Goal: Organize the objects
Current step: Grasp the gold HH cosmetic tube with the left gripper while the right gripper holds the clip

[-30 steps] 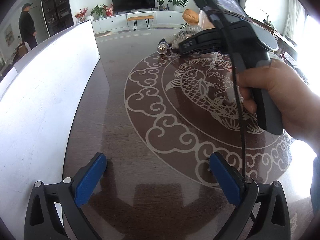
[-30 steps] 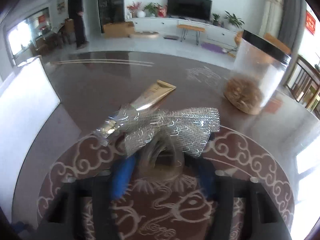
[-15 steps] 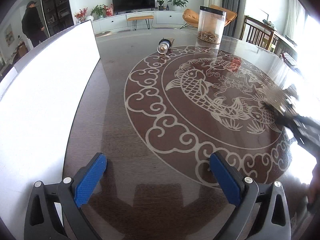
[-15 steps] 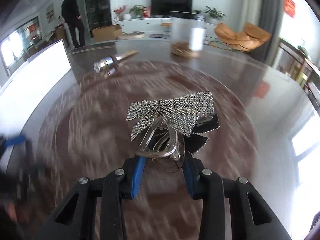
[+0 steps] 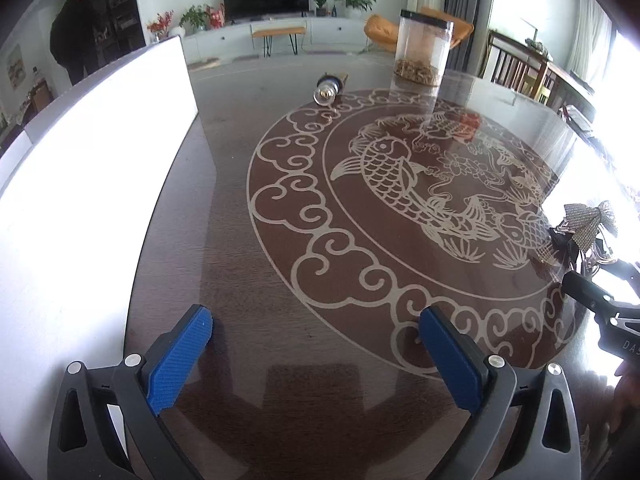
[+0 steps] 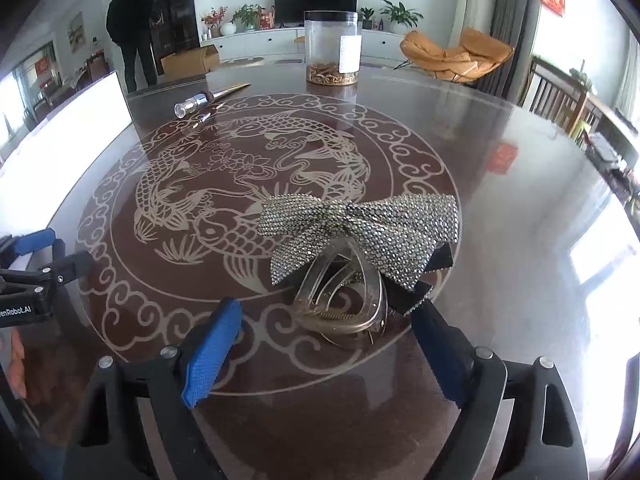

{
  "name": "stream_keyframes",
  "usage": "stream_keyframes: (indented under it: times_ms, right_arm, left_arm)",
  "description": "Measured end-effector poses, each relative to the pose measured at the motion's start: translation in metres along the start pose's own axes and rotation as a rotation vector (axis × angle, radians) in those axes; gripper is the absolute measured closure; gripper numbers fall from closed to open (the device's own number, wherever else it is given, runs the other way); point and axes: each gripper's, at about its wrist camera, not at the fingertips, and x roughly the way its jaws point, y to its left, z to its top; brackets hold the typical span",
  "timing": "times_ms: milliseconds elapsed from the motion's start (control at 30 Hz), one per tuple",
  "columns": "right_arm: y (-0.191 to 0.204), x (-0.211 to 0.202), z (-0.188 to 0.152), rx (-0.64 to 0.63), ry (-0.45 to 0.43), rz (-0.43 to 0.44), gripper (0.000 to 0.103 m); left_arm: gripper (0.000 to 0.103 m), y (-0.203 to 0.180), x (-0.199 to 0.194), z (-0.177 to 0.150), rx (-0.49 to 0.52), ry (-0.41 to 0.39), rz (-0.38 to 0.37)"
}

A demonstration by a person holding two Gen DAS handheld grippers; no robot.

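Note:
A rhinestone bow hair clip (image 6: 360, 228) with a clear claw lies on the glass-topped table (image 6: 512, 248), over the edge of the fish pattern. My right gripper (image 6: 326, 320) sits just behind it. Its jaws are opening; the claw lies between the blue pads (image 6: 212, 340) and neither pad touches it. In the left wrist view the hair clip (image 5: 588, 220) shows at the far right, with the right gripper (image 5: 592, 292) beside it. My left gripper (image 5: 316, 320) hovers open and empty over the table's near left part.
A gold tube with a silver cap (image 6: 208, 98) lies at the far side, and a clear jar (image 6: 332, 48) with a black lid stands near it. A white board (image 5: 80, 180) borders the table's left. A person (image 6: 132, 32) stands far back in the room.
The right gripper carried the hair clip from beside the gold tube to the near right of the table, then opened off it. The left gripper stayed still.

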Motion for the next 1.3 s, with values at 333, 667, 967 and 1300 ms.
stream_keyframes:
  times_ms: [333, 667, 967, 1300]
  right_arm:
    - [0.002, 0.003, -0.001, -0.013, 0.013, 0.008, 0.008]
    - [0.001, 0.004, -0.001, -0.011, 0.02, 0.007, 0.005]
    - [0.001, 0.005, 0.0, -0.02, 0.029, 0.015, 0.001]
    - [0.002, 0.006, 0.001, -0.023, 0.031, 0.016, 0.0]
  left_arm:
    - [0.0, 0.0, 0.018, 0.118, 0.01, 0.026, -0.084]
    - [0.0, -0.031, 0.098, 0.205, 0.171, 0.079, -0.008]
    - [0.075, -0.029, 0.131, 0.222, 0.066, -0.003, -0.057]
    - [0.074, -0.049, 0.058, 0.096, 0.076, -0.075, -0.045]
